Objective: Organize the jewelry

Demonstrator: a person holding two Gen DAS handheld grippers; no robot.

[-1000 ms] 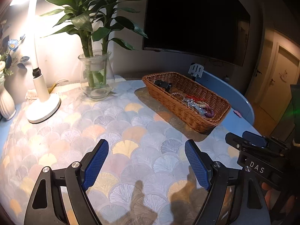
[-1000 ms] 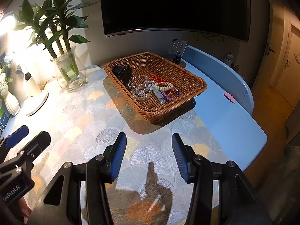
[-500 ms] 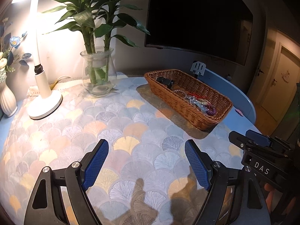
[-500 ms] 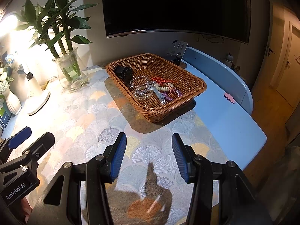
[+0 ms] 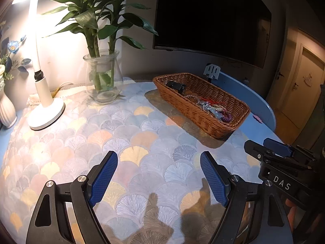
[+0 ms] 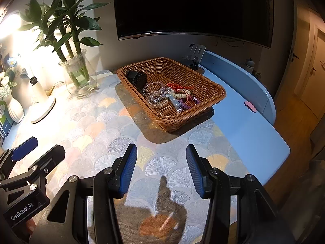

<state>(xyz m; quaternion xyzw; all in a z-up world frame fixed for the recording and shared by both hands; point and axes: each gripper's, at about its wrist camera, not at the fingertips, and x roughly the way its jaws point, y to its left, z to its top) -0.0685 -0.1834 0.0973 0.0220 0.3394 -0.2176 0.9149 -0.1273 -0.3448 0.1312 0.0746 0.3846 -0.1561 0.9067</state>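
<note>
A brown wicker basket (image 6: 211,89) stands on the patterned tablecloth (image 6: 97,130), also in the left wrist view (image 5: 203,120). It holds a tangle of jewelry (image 6: 170,97): clear bead strands, a red string, a cream bracelet, purple beads, and a black item (image 6: 136,77). The jewelry shows in the left wrist view (image 5: 211,107). My left gripper (image 5: 158,174) is open and empty above the cloth, short of the basket. My right gripper (image 6: 161,166) is open and empty, in front of the basket.
A glass vase with bamboo stalks (image 5: 102,79), a lit white lamp (image 5: 43,101) and a white ribbed vase (image 5: 7,109) stand at the back left. A dark TV (image 6: 193,8) hangs behind. A small metal stand (image 6: 196,52) and a pink piece (image 6: 249,105) are on the blue table (image 6: 254,134).
Both grippers have drawn back and risen slightly, so the basket and vase sit a little farther away. Both stay open and empty.
</note>
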